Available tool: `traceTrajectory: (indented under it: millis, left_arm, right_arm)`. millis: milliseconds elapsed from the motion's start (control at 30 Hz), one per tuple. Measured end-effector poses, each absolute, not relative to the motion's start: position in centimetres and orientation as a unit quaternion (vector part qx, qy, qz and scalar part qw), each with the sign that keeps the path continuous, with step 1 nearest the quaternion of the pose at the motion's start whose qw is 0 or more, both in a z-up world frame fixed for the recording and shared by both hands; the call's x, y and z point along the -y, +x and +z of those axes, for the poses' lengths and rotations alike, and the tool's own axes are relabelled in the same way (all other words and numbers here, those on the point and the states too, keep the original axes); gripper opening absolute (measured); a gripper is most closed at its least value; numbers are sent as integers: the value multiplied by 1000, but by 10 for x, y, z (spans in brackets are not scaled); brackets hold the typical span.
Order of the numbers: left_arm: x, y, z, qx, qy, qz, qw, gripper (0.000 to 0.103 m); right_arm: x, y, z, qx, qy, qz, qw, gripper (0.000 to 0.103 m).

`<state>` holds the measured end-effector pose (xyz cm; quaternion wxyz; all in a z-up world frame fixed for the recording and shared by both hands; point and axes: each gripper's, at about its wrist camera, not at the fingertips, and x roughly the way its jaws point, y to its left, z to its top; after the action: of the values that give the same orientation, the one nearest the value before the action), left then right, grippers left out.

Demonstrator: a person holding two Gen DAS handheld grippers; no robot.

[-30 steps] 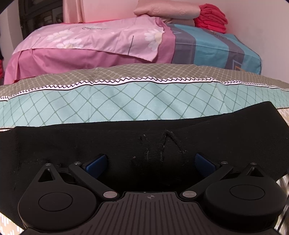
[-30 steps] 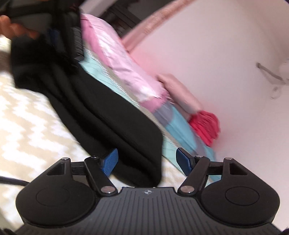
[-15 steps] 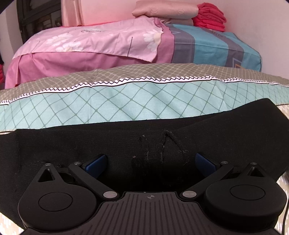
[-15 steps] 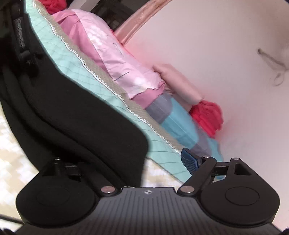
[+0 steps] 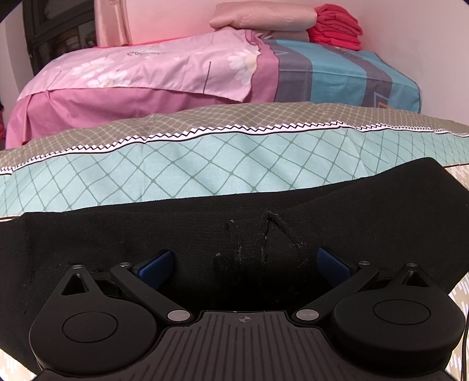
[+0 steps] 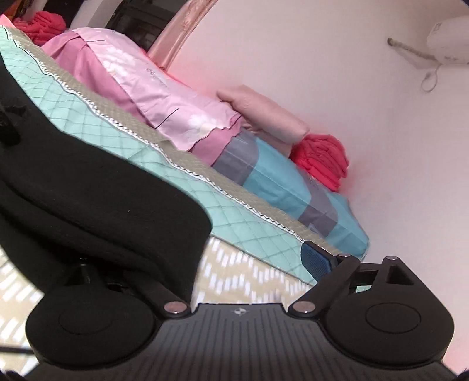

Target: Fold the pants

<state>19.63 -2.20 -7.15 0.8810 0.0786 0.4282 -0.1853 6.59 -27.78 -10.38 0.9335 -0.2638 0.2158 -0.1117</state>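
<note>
Home bedroom: bed (image 5: 322,73), pillow (image 5: 263,17), folded bedding (image 5: 334,26).

No text, label or number can be read on anything here

The left wrist view sits low and close over the black pants (image 5: 117,234), level with the horizon, facing the bedding stack beyond and the wall behind it. The right wrist view, rolled so the scene slants, looks from the pants' end (image 6: 102,205) along the same bedding toward the wall's corner. Both views share the teal quilt (image 5: 176,170), pink sheet (image 6: 164,96), folded red cloth (image 5: 334,26) and pants.
</note>
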Motion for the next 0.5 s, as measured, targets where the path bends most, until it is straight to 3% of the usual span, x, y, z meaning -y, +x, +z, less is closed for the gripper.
traceTrajectory:
  millis: [233,500]
  left_arm:
    - [22,197,-71,-430,77,-186,880,103]
    - [22,198,-72,-430,77,-186,880,103]
  right_arm:
    - [272,24,-88,-195,-341,-40,919,92]
    - [289,-15,-32,-154,-209,66,963,93]
